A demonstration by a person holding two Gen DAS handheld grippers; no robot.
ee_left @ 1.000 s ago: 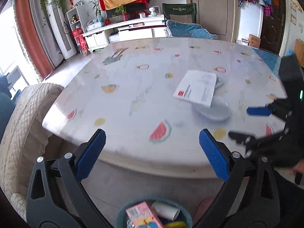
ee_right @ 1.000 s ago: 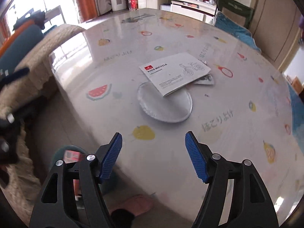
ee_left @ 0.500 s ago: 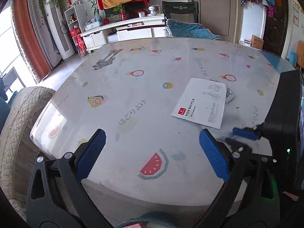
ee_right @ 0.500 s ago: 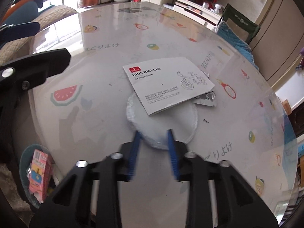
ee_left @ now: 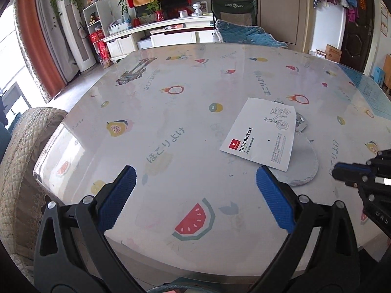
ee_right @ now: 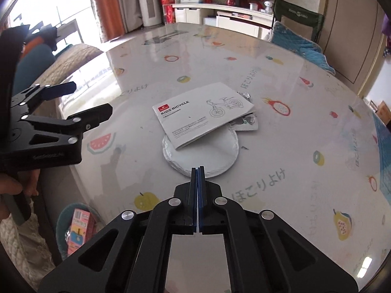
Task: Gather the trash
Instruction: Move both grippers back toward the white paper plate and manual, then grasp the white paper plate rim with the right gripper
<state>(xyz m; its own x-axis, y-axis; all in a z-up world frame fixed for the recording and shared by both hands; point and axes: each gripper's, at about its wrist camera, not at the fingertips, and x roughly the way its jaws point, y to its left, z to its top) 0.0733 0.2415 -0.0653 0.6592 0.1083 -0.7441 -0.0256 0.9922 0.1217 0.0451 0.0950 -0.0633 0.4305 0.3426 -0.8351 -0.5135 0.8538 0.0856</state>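
Right gripper (ee_right: 198, 171): jaws pressed fully together, blue pads face to face, nothing visible between them. The tips sit at the near rim of one round white disc (ee_right: 210, 156); whether they touch it cannot be told.

Left gripper (ee_left: 195, 188): jaws spread wide, holding nothing, poised above the near table edge over a watermelon print.

Count on the table (ee_left: 171, 92): one disc, one booklet (ee_right: 202, 114) titled "KIDS BICYCLE", one crumpled silver wrapper (ee_right: 246, 122). The booklet lies partly over the far half of the disc. The wrapper lies under the booklet's far right corner, just beside the disc.

Below the table edge, on the left in the right wrist view: one teal bin (ee_right: 73, 229), holding one pink carton (ee_right: 79, 229) and other items too unclear to name.

One green chair (ee_left: 234, 12) stands beyond the far side.
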